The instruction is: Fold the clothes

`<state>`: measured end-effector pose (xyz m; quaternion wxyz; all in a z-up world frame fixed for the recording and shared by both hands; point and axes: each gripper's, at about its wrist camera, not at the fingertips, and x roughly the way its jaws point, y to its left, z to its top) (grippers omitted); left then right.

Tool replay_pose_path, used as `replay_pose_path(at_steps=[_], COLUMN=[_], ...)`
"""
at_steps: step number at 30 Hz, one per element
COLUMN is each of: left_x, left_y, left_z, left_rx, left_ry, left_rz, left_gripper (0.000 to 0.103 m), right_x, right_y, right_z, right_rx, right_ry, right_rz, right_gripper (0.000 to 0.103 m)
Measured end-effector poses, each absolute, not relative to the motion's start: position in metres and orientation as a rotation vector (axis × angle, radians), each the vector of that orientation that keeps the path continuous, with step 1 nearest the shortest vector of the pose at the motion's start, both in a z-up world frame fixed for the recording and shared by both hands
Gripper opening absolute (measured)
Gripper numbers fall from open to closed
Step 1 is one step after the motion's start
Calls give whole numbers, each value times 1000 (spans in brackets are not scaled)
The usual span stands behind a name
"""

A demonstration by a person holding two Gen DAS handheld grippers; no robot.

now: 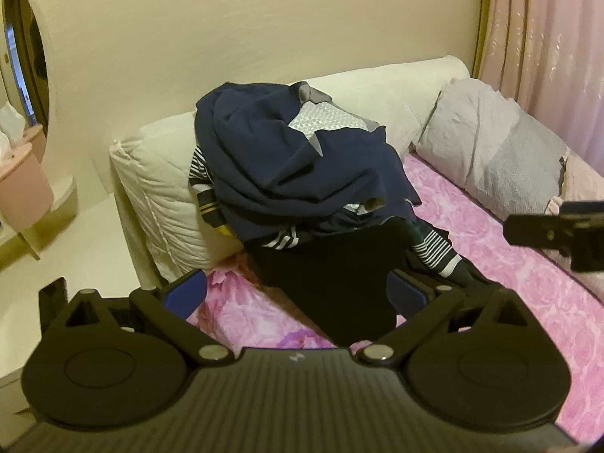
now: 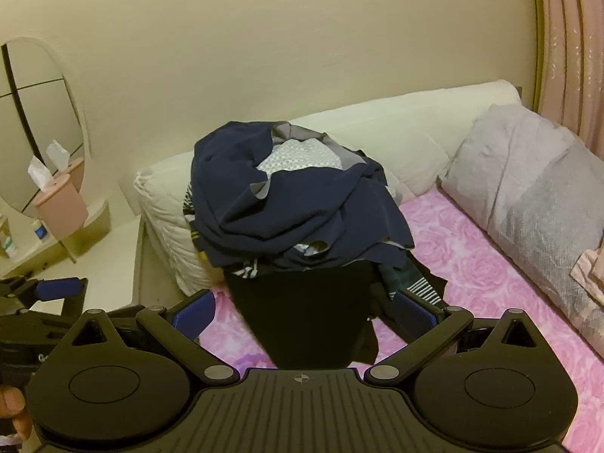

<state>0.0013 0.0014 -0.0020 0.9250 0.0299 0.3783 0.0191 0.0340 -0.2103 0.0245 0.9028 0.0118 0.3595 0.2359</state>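
Note:
A heap of clothes (image 1: 287, 166) lies at the head of the bed, with a navy garment (image 2: 294, 196) on top and striped pieces (image 1: 434, 253) poking out below. A black garment (image 1: 332, 275) spreads flat from the heap toward me on the pink sheet. My left gripper (image 1: 298, 294) is open, hovering over the black garment's near end without holding it. My right gripper (image 2: 305, 311) is also open, over the same black garment (image 2: 305, 313). Part of the right gripper's body (image 1: 558, 234) shows at the right edge of the left wrist view.
The bed has a pink floral sheet (image 2: 472, 264), a white padded headboard cushion (image 1: 158, 188) and a grey pillow (image 2: 528, 196) on the right. Pink curtains (image 1: 547, 56) hang beyond. A white nightstand (image 1: 56, 234), mirror (image 2: 41, 120) and pink tissue box (image 2: 60, 207) stand to the left.

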Motion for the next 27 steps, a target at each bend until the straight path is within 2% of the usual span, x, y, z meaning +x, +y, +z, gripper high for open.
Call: replay_pose_path(at_steps=[27], left_x=[14], left_y=[26], left_z=[-20], left_rx=[-16], left_ry=[815], left_rz=[20], left_gripper=[99], right_x=[52], right_y=[-184], right_z=[12], right_rx=[-7], right_ry=[788], right_rz=[486], right_gripper=[103])
